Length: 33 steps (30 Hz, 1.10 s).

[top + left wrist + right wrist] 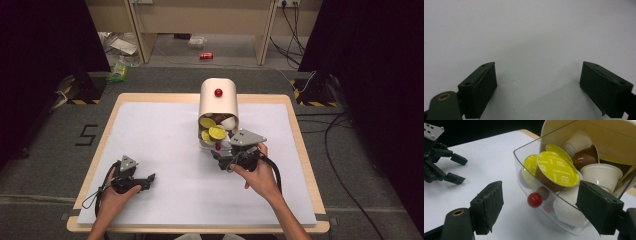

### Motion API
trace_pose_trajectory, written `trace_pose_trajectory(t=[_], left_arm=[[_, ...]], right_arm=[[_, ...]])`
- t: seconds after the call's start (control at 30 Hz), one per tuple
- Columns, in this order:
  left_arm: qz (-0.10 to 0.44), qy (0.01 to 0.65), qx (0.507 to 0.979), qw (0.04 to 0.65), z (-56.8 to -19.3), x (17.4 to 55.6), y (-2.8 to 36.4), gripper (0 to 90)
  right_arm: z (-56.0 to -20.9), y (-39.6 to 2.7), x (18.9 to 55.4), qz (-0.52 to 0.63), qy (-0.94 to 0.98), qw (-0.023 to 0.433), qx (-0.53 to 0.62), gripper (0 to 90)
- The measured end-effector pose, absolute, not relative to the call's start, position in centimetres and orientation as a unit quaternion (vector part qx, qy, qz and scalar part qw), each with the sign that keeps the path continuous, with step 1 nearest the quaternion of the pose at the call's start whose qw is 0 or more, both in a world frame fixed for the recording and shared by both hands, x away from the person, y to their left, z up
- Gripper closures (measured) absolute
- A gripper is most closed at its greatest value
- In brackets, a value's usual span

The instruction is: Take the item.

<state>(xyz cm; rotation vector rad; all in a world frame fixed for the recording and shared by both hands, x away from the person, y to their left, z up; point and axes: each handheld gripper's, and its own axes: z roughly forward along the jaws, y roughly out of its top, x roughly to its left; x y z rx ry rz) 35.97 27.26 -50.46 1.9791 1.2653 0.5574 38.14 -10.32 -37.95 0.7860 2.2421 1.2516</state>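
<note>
- On the tabletop (150, 200), covered by a white sheet, a cream capsule dispenser (218, 100) stands toward the far middle, a red knob (218, 92) on its upper face.
- At its foot, a clear plastic drawer (541, 205) is pulled out toward the person's side; its long axis runs from the dispenser body toward the right gripper.
- Inside the drawer lie coffee capsules: a yellow-lidded cappuccino capsule (557, 171) tilted with its foil facing the camera, a brown capsule (586, 156) and white capsules (599, 176) behind it.
- The right gripper (541, 212) is the nearer one by far: in the high view it sits just in front of the drawer's open end, and in the right gripper view its jaws flank the drawer's front wall.
- On that front wall is a small red drawer knob (534, 200), lying between the jaws and a little ahead of them, closer to the jaw at the view's left.
- The right gripper's jaws are spread wide and grip nothing; whether the jaw at the view's right touches the clear wall I cannot tell.
- The left gripper (149, 181) rests well apart at the near left, jaws released over the bare sheet, holding nothing.
- My judgement: the coming move turns on the drawer, either pinching its knob or picking a capsule.
</note>
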Motion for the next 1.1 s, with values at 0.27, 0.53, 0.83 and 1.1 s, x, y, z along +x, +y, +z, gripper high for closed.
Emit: trace_pose_trajectory(t=[0.27, 0.53, 0.83, 1.1], left_arm=[[0.216, 0.490, 0.766, 0.356, -50.5, 36.0, 27.3, 13.3], [0.216, 0.490, 0.766, 0.356, -50.5, 36.0, 27.3, 13.3], [0.216, 0.490, 0.766, 0.356, -50.5, 36.0, 27.3, 13.3], [0.216, 0.490, 0.766, 0.356, -50.5, 36.0, 27.3, 13.3]], right_arm=[[-38.1, -10.4, 37.5, 0.452, 0.816, 0.223, 0.284, 22.3], [-38.2, -10.4, 37.0, 0.451, 0.818, 0.220, 0.282, 22.3], [-38.4, -10.5, 36.3, 0.446, 0.823, 0.214, 0.279, 22.7], [-38.4, -10.5, 36.0, 0.446, 0.824, 0.210, 0.281, 23.0]])
